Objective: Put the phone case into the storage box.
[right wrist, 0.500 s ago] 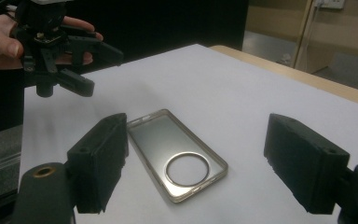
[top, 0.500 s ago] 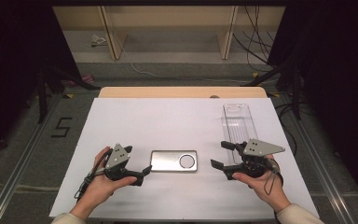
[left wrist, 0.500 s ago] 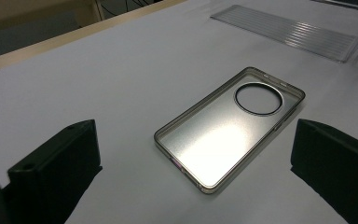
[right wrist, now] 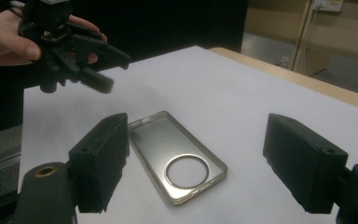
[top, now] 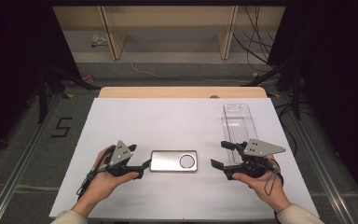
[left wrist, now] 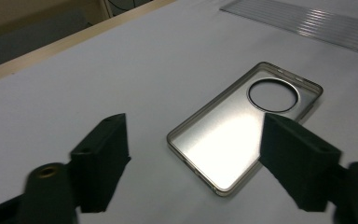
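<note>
Between the two grippers, on the white table sheet [top: 168, 126], lies the metal phone case [top: 174, 160], flat and hollow side up, its round camera hole toward the person's right; the high view places the left gripper [top: 142, 168] just beside the case's left end and the right gripper [top: 219, 154] a little off its right end, neither touching it; each is held in a hand [top: 103, 179]. From the left gripper view the case's shallow rim and brushed inner face come clear, with a ribbed clear tray [left wrist: 307, 21] cut off at the top edge; the high view shows that tray whole, lying lengthwise behind the right gripper. Both grippers stand open with nothing between the jaws. From the right gripper view the left gripper hangs above the sheet at upper left, somewhat blurred; the dark surroundings beyond the table are hard to make out.
</note>
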Motion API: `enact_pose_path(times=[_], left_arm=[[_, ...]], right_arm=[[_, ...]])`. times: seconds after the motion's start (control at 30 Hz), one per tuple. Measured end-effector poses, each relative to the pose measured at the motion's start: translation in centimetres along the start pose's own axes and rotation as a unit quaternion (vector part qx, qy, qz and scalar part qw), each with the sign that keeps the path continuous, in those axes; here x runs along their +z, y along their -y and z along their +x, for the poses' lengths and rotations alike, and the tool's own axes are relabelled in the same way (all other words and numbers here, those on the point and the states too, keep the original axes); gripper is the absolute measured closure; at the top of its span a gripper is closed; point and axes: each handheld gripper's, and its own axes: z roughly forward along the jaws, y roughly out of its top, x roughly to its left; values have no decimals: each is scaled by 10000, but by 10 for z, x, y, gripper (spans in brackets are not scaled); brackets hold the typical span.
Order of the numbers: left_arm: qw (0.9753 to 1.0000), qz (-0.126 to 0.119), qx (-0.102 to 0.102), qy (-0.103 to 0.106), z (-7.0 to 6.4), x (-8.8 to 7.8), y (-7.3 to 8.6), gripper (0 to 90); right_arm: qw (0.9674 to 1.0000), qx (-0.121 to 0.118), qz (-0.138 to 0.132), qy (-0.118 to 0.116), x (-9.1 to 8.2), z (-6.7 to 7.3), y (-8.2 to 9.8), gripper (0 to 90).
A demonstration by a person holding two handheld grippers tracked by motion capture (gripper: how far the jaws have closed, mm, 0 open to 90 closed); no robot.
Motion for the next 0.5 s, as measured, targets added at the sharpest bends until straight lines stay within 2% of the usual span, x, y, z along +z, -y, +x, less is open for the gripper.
enact_pose_path(times=[0.07,0.13,0.23,0.3,0.5], left_arm=[[10000,-30,-31,-66,3,4,-6,510],[9999,89,39,-125,6,11,-11,647],[9996,245,-60,-102,10,26,-17,851],[9991,397,-114,-111,12,37,-21,897],[9961,849,-186,-173,25,76,-25,898]], right_arm=[[10000,2,-20,16,0,0,-1,235],[10000,10,-8,31,0,-1,0,235],[10000,40,-4,31,-1,-1,0,235],[10000,34,-12,32,-1,-1,0,236],[10000,45,2,4,0,-2,0,236]])
